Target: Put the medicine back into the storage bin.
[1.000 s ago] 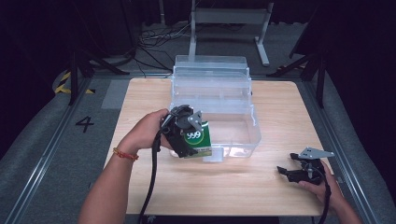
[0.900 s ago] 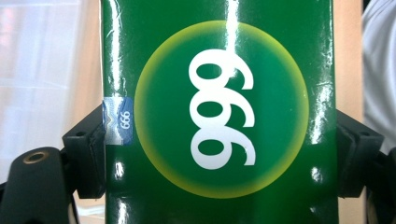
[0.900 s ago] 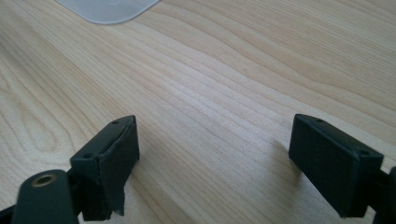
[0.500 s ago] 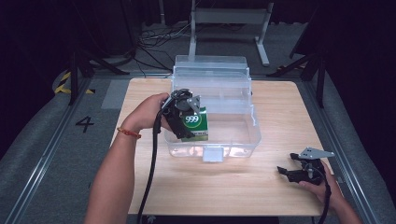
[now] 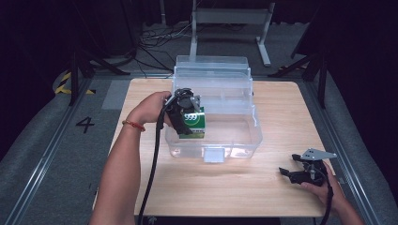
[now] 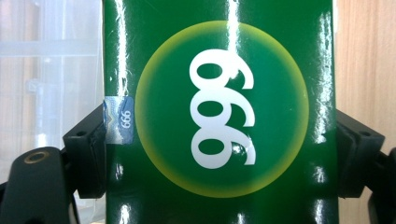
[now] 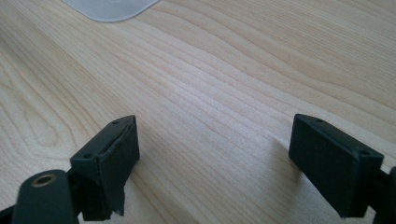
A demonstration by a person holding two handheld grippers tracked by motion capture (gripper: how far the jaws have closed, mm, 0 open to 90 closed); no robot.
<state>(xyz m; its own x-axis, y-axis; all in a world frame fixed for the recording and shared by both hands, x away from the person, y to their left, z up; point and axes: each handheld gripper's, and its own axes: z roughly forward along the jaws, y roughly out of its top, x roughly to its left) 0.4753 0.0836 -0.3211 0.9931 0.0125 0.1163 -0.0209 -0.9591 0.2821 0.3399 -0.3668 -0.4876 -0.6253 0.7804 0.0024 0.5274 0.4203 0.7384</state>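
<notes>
Since the earlier frame the left gripper (image 5: 184, 112) has carried the green box (image 5: 193, 123) forward from the bin's near-left corner to over its inside. Nearest, the right gripper (image 5: 300, 172) rests on the worktop (image 5: 277, 117), jaws spread with nothing between them. Farther off, the left jaws clamp the box by its two sides, just above the clear bin (image 5: 253, 136) floor. Released from here, the glossy box could tip over or catch the bin's left wall.
</notes>
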